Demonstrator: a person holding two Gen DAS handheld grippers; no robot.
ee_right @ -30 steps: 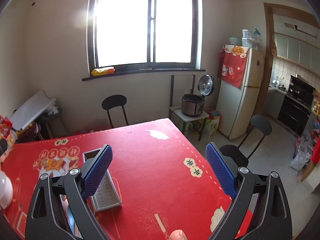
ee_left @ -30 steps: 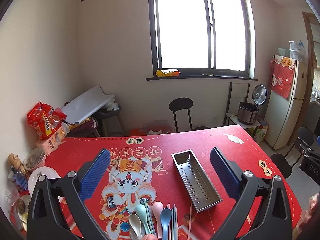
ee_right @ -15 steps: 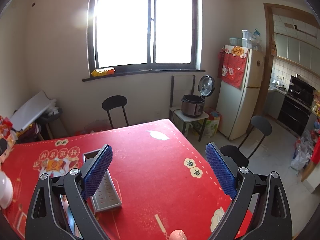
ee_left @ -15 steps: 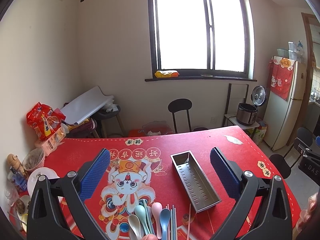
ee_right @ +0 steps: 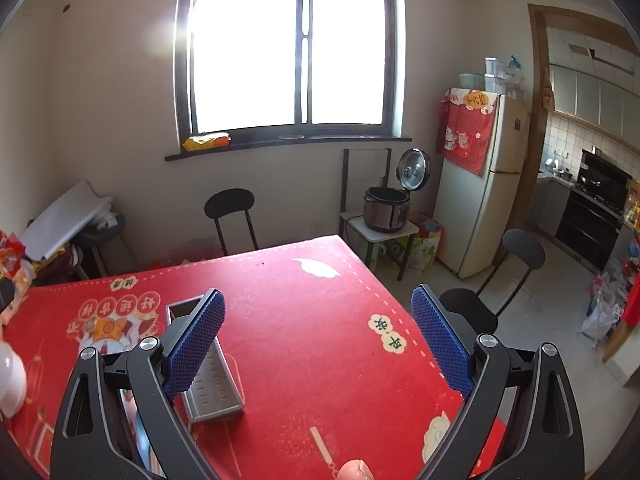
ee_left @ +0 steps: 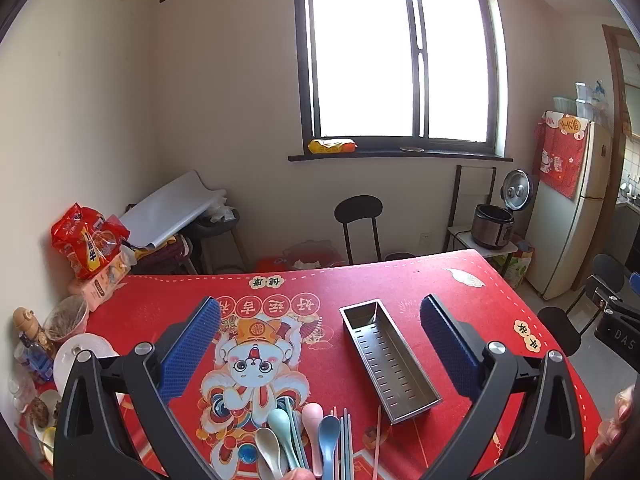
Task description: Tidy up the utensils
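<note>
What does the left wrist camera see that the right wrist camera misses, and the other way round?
Only the left wrist view shows the spoons and chopsticks lying at the near edge of the table, plus the snack bags and white plate at the far left. Only the right wrist view shows the kitchen stove through the doorway. Both show the empty metal tray, the red tablecloth, the window, rice cooker and fridge. The left gripper and right gripper are both open, holding nothing.

The letters "DAS" — possibly cut off — show on a black device [ee_left: 618,330] at right.
</note>
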